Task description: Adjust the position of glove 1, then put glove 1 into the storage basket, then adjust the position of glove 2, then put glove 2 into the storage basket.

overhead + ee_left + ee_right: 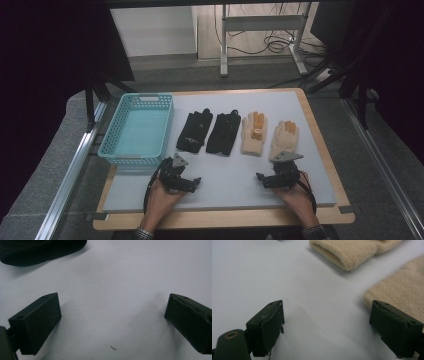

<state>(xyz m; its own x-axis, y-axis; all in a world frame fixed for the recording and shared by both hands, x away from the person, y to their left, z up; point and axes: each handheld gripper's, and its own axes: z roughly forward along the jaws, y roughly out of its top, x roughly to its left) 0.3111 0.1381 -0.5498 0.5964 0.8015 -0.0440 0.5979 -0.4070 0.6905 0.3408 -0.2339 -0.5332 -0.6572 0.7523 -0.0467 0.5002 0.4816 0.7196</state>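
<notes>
Gloves, total: 4, in one row across the far half of the grey mat [225, 175], cuffs toward the person
Black gloves: 2, side by side; left black glove [195, 131], right black glove [223, 132], edges touching or nearly so
Cream gloves: 2; left cream glove [254, 133] with orange finger patches, right cream glove [284, 140] just beside it
Basket: 1, turquoise basket [114, 150], on the left of the mat, beside the left black glove; nothing seen inside
Grippers: 2, one per hand, both low over the near half of the mat
Left gripper [196, 183]: jaws wide apart, bare mat between them; in the left gripper view a black glove cuff [40, 250] lies beyond, well apart from the jaws
Right gripper [260, 178]: jaws wide apart, holding nothing; in the right gripper view one cream cuff [402, 287] lies right at one jaw, contact cannot be told, the other cream cuff [347, 252] farther off
Hands: 2, entering from the near table edge
</notes>
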